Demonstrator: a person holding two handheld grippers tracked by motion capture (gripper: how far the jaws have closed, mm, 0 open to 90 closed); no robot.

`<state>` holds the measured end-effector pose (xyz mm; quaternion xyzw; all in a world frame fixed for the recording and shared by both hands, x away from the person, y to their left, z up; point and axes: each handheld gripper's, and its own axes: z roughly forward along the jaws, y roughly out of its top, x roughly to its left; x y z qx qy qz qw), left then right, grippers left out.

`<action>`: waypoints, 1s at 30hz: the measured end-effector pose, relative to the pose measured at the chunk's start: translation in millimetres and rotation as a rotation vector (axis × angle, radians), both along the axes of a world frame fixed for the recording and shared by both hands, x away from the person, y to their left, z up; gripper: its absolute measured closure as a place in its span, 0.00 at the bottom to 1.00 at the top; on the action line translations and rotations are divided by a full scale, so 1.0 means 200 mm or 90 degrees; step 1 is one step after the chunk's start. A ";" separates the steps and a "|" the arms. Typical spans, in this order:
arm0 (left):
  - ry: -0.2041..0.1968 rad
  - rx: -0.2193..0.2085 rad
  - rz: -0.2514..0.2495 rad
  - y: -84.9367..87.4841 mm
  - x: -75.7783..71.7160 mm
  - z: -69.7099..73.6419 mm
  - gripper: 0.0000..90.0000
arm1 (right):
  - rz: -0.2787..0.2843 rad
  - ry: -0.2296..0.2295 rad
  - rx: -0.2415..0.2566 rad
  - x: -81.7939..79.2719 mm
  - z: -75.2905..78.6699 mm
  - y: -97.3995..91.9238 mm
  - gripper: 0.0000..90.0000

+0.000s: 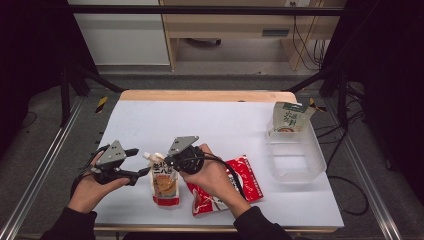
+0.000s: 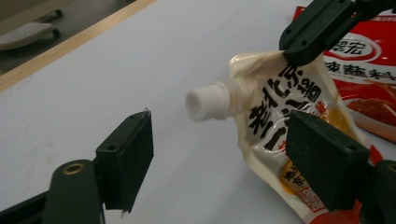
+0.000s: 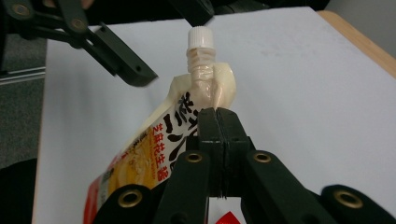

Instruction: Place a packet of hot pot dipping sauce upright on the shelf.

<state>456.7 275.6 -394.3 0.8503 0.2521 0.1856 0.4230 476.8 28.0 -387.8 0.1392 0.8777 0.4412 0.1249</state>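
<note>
Wide open stretch of white worktop (image 1: pixel 220 120) across the far middle and left, free to pass. Blocked at the right by a clear plastic bin (image 1: pixel 296 157) with a green-and-white packet (image 1: pixel 291 117) upright at its far end. Crowded up front: cream spouted pouch (image 1: pixel 164 182) raised between left gripper (image 1: pixel 135 165) and right gripper (image 1: pixel 169 161), flat red sachet (image 1: pixel 225 186) just beside. Narrow bare strip between sachet and bin.
</note>
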 end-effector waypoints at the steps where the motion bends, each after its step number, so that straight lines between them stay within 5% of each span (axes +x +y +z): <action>1: 0.001 -0.001 -0.010 -0.01 0.01 0.00 0.28 | 0.005 -0.005 -0.001 0.00 0.01 0.00 1.00; 6: 0.024 -0.025 -0.047 -0.02 0.06 -0.01 0.35 | 0.033 -0.023 0.021 -0.03 0.04 -0.03 1.00; 15: 0.060 -0.046 -0.076 -0.02 0.02 0.00 0.66 | 0.036 -0.034 0.033 -0.08 0.04 -0.04 1.00; 24: 0.024 -0.059 -0.052 -0.12 -0.09 0.11 0.80 | 0.021 -0.060 0.020 -0.16 0.11 -0.11 1.00; 30: 0.011 -0.043 -0.071 -0.21 -0.06 0.24 0.81 | 0.002 -0.079 0.025 -0.15 0.19 -0.18 0.99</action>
